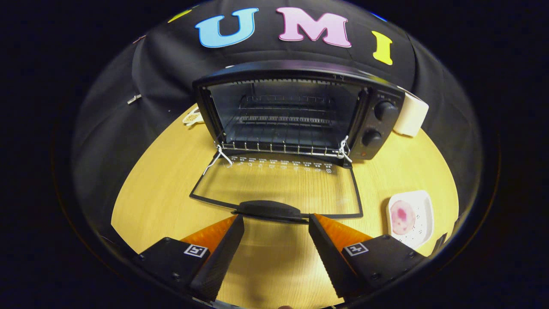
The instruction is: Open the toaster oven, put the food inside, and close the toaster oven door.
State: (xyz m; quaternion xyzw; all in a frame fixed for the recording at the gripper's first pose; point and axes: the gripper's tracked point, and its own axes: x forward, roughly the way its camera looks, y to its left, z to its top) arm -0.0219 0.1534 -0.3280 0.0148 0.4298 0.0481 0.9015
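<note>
- While the toaster oven (296,111) stood with its glass door (279,189) folded flat onto the wooden table (163,180), we judged the opening step done and the loading step next.
- We held the gripper (276,225) with its fingers spread wide and nothing between them; their tips sat just short of the door's handle (268,209), one to either side of it, not touching as far as we could tell.
- We found the food (402,216), a pink round piece, lying on a small white tray (424,206) on the table, off to the right of the right finger and about level with the door's front edge.
- We noted that this was the relation the coming move turned on: the gripper faced straight into the oven, while the food lay sideways from it, so we judged it would have to swing right and come down before anything could go in.
- We saw the wire rack (279,148) bare at the oven's mouth, directly beyond the fingers.
- We could not make out whether the food had a long axis; it looked round and flat.
- We saw two knobs (379,124) on the oven's right panel, well clear of that path.
</note>
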